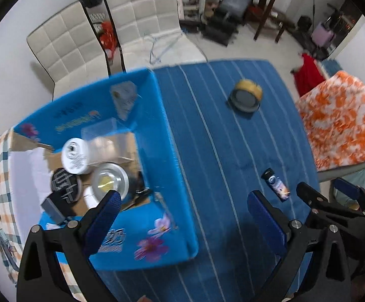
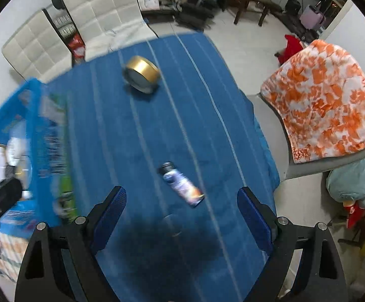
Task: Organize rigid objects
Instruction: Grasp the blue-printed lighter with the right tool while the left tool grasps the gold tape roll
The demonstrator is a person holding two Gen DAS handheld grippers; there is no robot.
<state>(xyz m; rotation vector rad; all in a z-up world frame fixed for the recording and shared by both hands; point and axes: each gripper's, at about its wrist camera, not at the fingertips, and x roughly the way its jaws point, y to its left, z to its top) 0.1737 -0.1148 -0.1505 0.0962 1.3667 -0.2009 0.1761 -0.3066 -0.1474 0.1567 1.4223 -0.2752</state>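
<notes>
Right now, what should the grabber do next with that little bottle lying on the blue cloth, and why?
Probably lower the right gripper onto the small bottle. Its jaws are open and empty, and the bottle lies on its side on the blue cloth just ahead, between the fingers. The blue box already holds other items; only the bottle and the gold tin remain outside.

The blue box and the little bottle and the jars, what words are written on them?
None can be read for sure.
Blue box: printed words and flower pictures on its walls, too blurred to read.
Small bottle: label too blurred.
White jar in the box: dark writing on its lid, too small.
Black round lid: pale lettering, unreadable.
</notes>
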